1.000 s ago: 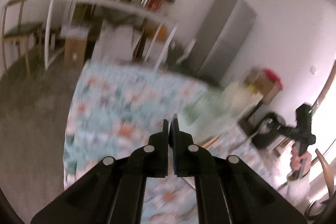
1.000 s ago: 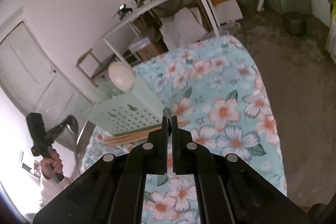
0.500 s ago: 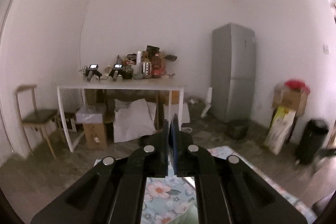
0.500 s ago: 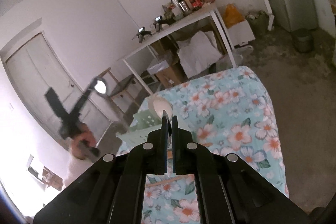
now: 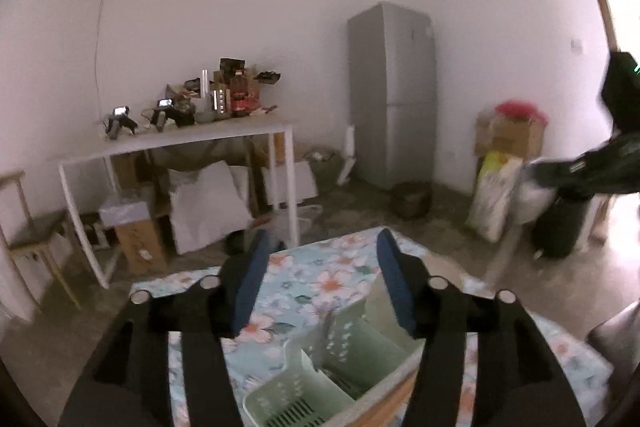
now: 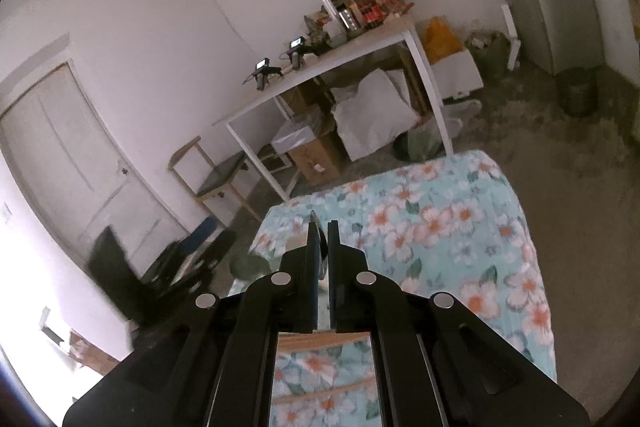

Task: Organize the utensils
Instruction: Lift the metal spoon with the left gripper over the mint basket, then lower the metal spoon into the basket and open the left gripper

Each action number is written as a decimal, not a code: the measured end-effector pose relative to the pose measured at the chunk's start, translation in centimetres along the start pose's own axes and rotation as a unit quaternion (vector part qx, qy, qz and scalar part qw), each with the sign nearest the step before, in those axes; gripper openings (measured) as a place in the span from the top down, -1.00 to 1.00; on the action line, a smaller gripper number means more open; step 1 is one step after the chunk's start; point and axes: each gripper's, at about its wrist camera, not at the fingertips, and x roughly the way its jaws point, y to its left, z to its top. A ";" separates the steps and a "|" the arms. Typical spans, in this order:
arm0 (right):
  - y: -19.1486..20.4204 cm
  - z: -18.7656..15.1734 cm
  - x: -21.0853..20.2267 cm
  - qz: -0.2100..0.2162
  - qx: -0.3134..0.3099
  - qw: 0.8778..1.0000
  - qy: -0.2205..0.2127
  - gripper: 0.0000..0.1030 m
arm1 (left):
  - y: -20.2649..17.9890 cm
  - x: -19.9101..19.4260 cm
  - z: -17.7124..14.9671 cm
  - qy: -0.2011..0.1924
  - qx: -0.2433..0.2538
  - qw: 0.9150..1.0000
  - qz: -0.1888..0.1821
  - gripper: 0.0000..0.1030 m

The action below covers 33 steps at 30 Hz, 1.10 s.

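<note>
We see the basket [image 5: 340, 379] sitting on the near surface [image 5: 320, 279]. Beyond that surface stands the white desk [image 5: 192, 141], with the fridge [image 5: 394, 95] to its right and a chair [image 5: 28, 227] to its left.

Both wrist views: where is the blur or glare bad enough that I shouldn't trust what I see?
Left wrist view: the right edge is smeared, the right gripper streaked, glare washing out the doorway behind it; the green basket near the lens is soft. Right wrist view: the lower-left corner is blown out white, the left gripper motion-blurred; the floral tablecloth is clear.
</note>
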 end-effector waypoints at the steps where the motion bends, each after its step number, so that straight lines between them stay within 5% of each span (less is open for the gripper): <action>1: 0.6 0.3 0.5 -0.004 -0.007 1.000 -0.002 0.96 | 0.8 -0.9 0.1 -0.004 -0.019 1.000 -0.007 -0.06; 7: 4.0 0.9 3.2 -0.037 -0.055 0.998 -0.011 0.96 | 4.1 -5.8 -0.7 -0.021 -0.081 0.996 -0.013 -0.07; 12: 7.6 -1.2 6.3 -0.111 -0.152 0.982 -0.026 0.94 | 4.9 -9.0 -2.7 -0.024 -0.084 0.996 0.002 -0.07; 15: 8.2 -3.6 9.3 -0.099 -0.176 0.979 0.021 0.89 | 4.8 -10.2 -3.7 -0.017 -0.075 0.997 0.012 -0.15; 19: 7.6 -5.1 10.2 -0.100 -0.173 0.979 0.038 0.07 | 4.7 -11.5 -5.6 -0.003 -0.082 0.997 0.010 -0.23; 25: 5.4 -4.2 7.7 -0.054 -0.116 0.991 0.029 0.07 | 4.9 -12.0 -9.6 0.050 -0.098 0.994 0.012 -0.23; 28: 4.1 -4.5 6.2 -0.020 -0.078 0.996 0.030 0.05 | 5.3 -11.6 -12.5 0.095 -0.132 0.987 -0.015 -0.23; 33: 2.9 -4.8 2.8 -0.007 -0.066 0.998 -0.016 -0.06 | 4.5 -11.1 -14.7 0.130 -0.127 0.983 -0.024 -0.23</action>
